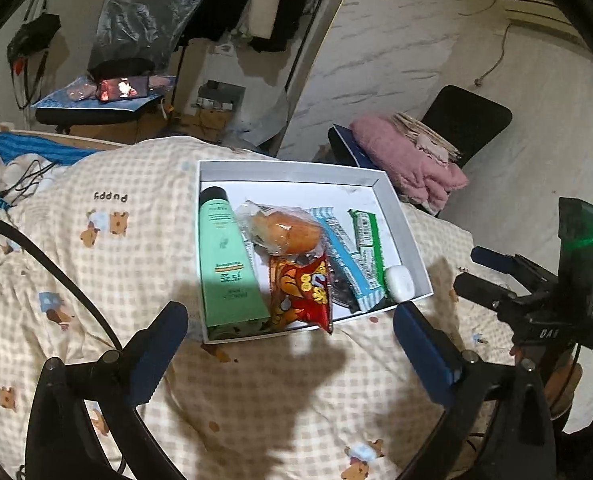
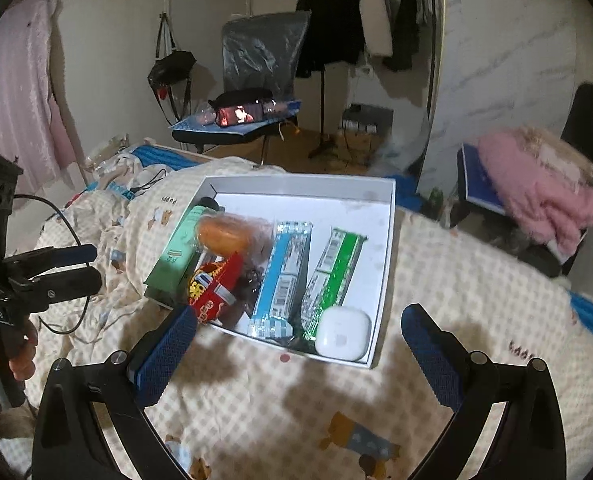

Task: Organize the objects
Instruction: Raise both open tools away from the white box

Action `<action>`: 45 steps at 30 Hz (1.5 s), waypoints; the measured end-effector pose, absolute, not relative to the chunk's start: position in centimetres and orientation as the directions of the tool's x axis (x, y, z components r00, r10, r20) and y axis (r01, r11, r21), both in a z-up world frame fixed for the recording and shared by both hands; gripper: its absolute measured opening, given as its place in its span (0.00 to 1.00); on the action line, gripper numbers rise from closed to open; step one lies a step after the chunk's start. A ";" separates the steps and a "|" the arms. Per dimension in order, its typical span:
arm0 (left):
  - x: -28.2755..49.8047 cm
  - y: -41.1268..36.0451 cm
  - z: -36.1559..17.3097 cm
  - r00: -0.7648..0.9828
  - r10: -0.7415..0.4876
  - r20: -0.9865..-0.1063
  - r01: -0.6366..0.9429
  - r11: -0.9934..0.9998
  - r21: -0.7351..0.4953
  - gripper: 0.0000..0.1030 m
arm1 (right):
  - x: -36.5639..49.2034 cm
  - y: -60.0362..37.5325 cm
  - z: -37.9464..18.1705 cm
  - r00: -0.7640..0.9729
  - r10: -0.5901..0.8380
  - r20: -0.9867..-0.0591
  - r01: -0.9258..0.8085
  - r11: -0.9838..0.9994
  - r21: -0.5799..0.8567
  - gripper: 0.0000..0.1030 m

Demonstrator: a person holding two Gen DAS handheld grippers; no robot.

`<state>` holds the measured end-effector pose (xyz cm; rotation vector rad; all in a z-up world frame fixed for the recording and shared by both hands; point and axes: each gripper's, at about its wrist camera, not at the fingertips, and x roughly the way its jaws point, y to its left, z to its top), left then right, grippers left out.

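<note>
Where tongs [image 1: 290, 342] gape: box [image 1: 296, 170] beyond.

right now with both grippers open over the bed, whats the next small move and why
Probably ease the left gripper forward to nudge the red snack bag fully into the box. The bag's corner hangs over the near rim, while the tube, bun, two bars and white case lie inside. Both grippers are empty.

A bedroom: checked duvet [image 1: 96, 280], hanging clothes [image 2: 328, 20].
</note>
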<state>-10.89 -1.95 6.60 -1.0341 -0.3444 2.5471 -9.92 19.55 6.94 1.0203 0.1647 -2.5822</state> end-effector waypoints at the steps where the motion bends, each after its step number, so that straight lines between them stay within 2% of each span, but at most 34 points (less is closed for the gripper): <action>1: -10.9 -2.0 6.5 -0.660 0.425 -0.620 -0.244 -0.901 -0.358 1.00 | -10.0 19.8 6.9 -0.673 -0.285 -0.683 0.363 -0.931 0.031 1.00; 14: -10.6 -0.6 6.0 -0.634 0.428 -0.644 -0.290 -0.904 -0.315 1.00 | -10.9 20.8 6.2 -0.638 -0.299 -0.710 0.335 -0.938 0.093 1.00; 29: -10.5 -0.1 6.0 -0.622 0.431 -0.654 -0.307 -0.902 -0.303 1.00 | -10.6 20.7 6.7 -0.652 -0.289 -0.701 0.334 -0.939 0.076 1.00; 34: -9.9 -0.3 6.6 -0.641 0.468 -0.608 -0.341 -0.884 -0.321 1.00 | -10.6 20.7 6.7 -0.655 -0.289 -0.699 0.336 -0.939 0.073 1.00; 40: -9.3 0.4 6.9 -0.679 0.432 -0.594 -0.341 -0.902 -0.265 1.00 | -10.6 20.7 6.7 -0.652 -0.289 -0.701 0.340 -0.938 0.070 1.00; 43: -8.7 0.3 7.0 -0.751 0.350 -0.561 -0.289 -0.937 -0.198 1.00 | -10.6 20.7 6.7 -0.651 -0.288 -0.702 0.343 -0.937 0.066 1.00; 45: -8.9 0.6 6.8 -0.740 0.337 -0.582 -0.292 -0.941 -0.173 1.00 | -10.7 20.7 6.6 -0.650 -0.286 -0.704 0.344 -0.937 0.063 1.00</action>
